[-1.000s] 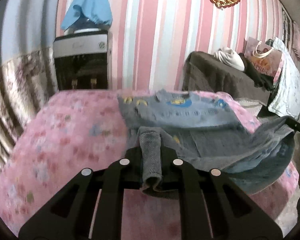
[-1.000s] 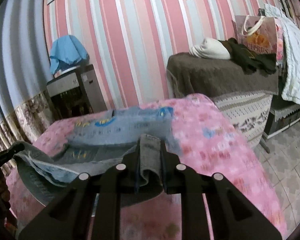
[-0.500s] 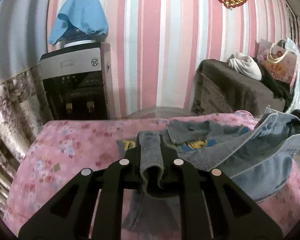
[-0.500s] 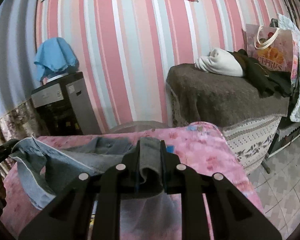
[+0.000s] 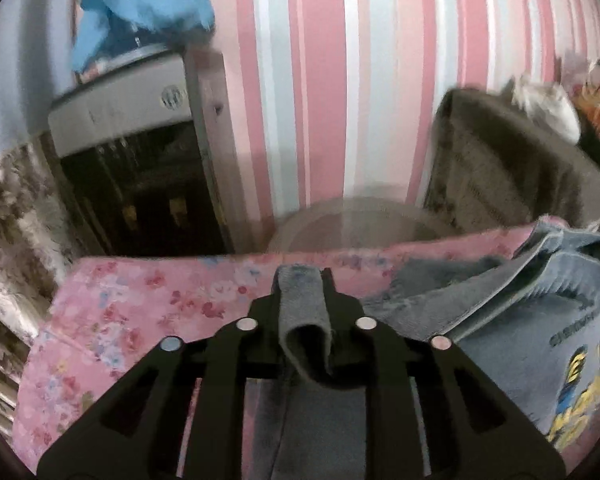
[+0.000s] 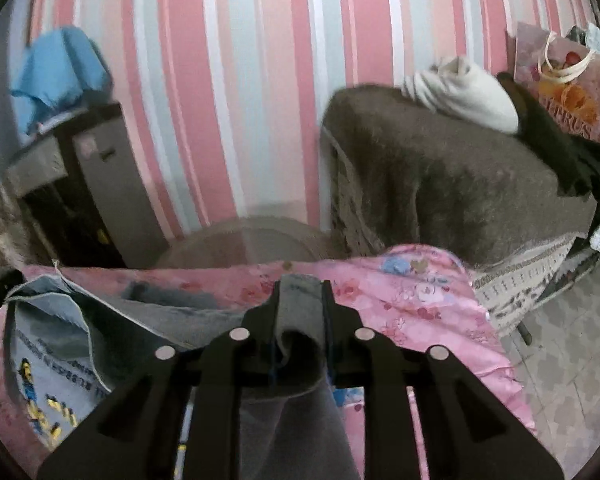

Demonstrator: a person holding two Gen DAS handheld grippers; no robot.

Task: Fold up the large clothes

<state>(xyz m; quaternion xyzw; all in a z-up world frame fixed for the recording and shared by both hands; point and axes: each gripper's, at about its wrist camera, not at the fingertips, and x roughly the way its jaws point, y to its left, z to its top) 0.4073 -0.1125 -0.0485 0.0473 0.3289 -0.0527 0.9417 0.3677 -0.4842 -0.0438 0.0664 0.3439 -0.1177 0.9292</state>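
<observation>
A blue denim garment with yellow cartoon prints lies on a table under a pink floral cover. Its near edge has been carried over to the table's far edge. My left gripper still has a fold of the grey-blue cloth between its fingers, and its jaws are opening. The right wrist view shows the garment bunched at the left on the same pink cover. My right gripper also has a fold of the cloth filling the gap between its fingers, and its jaws are opening too.
Behind the table stands a striped pink wall. A water dispenser draped with blue cloth is at the back left. A brown-covered piece of furniture holds a white bundle and a gift bag. Tiled floor lies right.
Both grippers have carried the garment's edge forward across the table to its far side, folding it over. The gap between each pair of fingers is slightly wider now.
</observation>
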